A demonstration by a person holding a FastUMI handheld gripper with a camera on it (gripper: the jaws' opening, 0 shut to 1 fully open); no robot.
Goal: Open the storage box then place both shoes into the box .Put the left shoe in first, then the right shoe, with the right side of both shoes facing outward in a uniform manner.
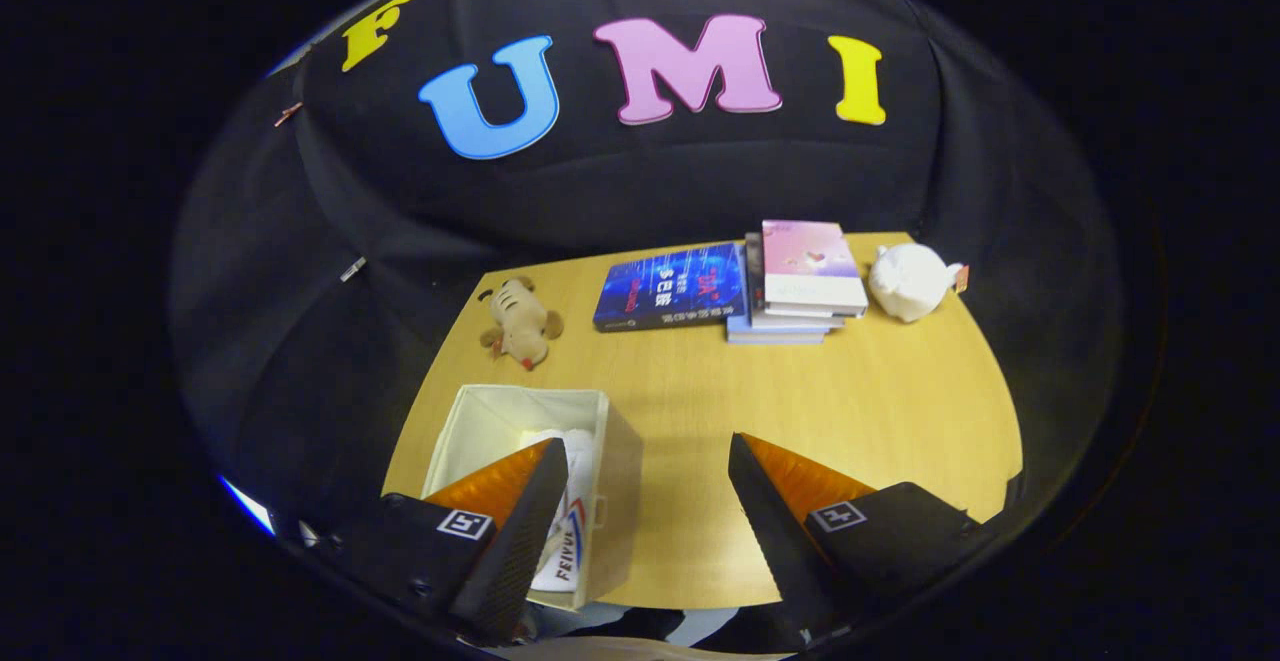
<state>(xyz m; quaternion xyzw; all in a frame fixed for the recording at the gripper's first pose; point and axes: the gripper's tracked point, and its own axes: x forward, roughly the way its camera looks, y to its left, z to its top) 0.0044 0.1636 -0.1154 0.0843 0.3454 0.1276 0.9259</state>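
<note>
On the pale wooden table, the open cream fabric storage box already holds a white shoe; the gripper hangs spread wide and empty, apparently finishing.

I have the gripper held high and tilted downward, looking along its two fingers. The fingers stand wide apart, a broad gap between them, nothing pressed by either pad. My left finger hangs lower than the right.
</note>
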